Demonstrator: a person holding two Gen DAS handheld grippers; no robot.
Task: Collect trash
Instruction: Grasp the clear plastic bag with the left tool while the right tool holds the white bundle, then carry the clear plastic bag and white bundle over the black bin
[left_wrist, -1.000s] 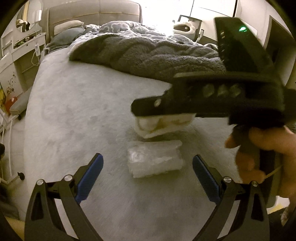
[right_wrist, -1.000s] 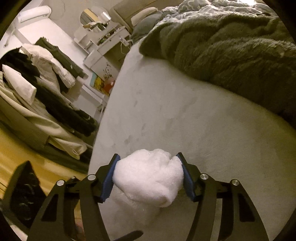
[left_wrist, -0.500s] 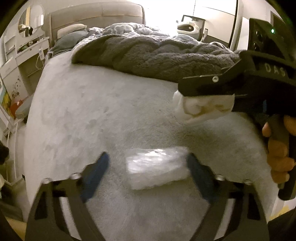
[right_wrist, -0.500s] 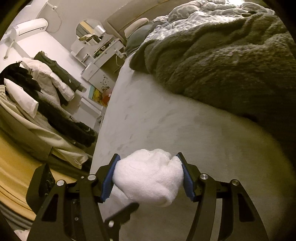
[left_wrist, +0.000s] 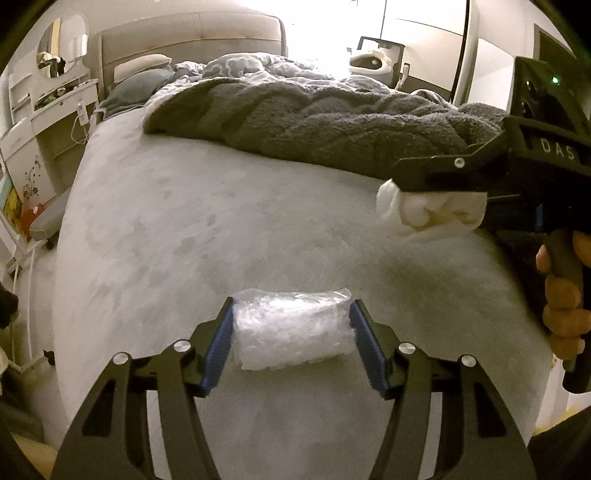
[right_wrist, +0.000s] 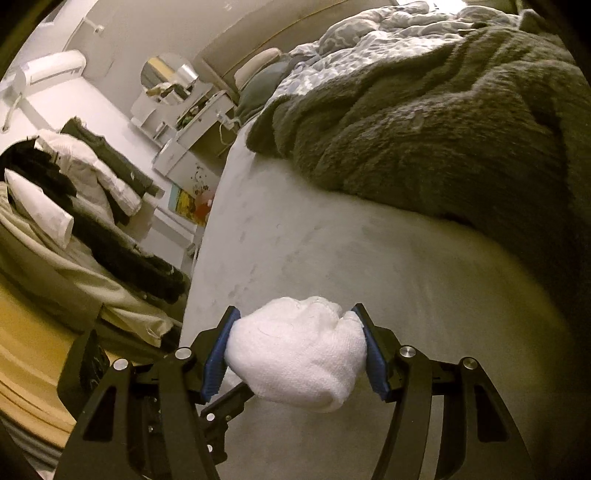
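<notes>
A: Your left gripper (left_wrist: 291, 334) has just been closing; its ribbed blue pads now touch both ends of the crinkly clear plastic packet (left_wrist: 291, 328) lying on the bed (left_wrist: 166, 229).

B: And your right gripper (right_wrist: 295, 352) pinches a soft white wad of tissue (right_wrist: 295, 362), above the smooth grey sheet, near the shaggy dark blanket (left_wrist: 332, 125).

L wrist cam sits behind left tongs (left_wrist: 291, 343), close over bed (left_wrist: 177, 229), angled down twd headboard (left_wrist: 192, 33). R wrist cam, behind right tongs (right_wrist: 295, 350), faces bed's edge. Both share bed, grey blanket (left_wrist: 332, 122), mirror (right_wrist: 168, 77).
</notes>
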